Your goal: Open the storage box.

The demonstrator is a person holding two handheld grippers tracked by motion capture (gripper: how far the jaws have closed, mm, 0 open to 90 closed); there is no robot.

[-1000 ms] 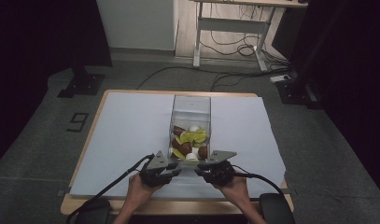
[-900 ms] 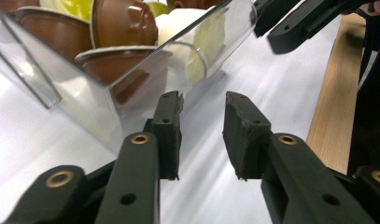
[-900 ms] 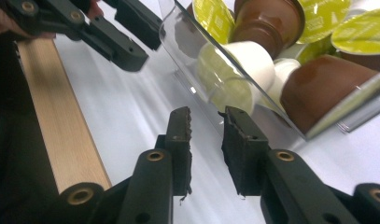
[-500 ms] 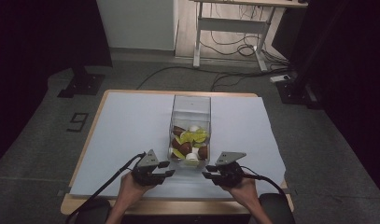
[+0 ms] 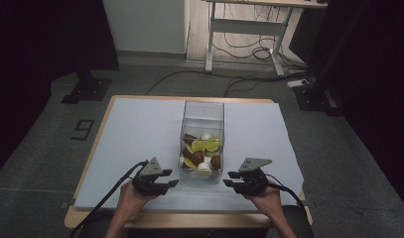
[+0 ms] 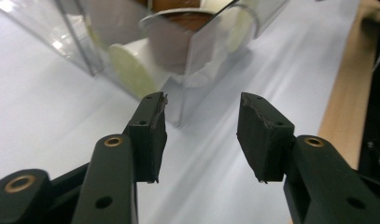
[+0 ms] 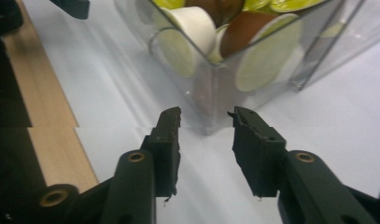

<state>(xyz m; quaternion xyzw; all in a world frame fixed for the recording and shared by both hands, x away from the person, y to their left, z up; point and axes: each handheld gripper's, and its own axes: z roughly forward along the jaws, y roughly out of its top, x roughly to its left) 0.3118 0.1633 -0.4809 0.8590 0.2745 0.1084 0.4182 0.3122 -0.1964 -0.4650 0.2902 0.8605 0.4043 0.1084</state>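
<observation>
The tall clear plastic box (image 5: 203, 130) of brown, lime and white coffee capsules (image 5: 202, 150) stands between both grippers, just ahead of their fingers. Left gripper (image 6: 201, 133) and right gripper (image 7: 205, 140) have just been opening, nothing between them. Clipping a corner could tip the box.

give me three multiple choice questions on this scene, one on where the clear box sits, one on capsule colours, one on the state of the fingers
1. Where is the clear box?
A. between the left gripper and the right gripper, a little beyond them
B. on the floor
C. left of both grippers

2. Which colours do the capsules in it show?
A. blue and red
B. brown, yellow-green and white
C. all black

3. How do the fingers of both grippers stand?
A. clamped on the box
B. each holding a capsule
C. apart, nothing between them

Answers: A, the high view shows a gripper on each side of its near end; B, those colours show through the walls; C, both gripper views show empty gaps.
</observation>
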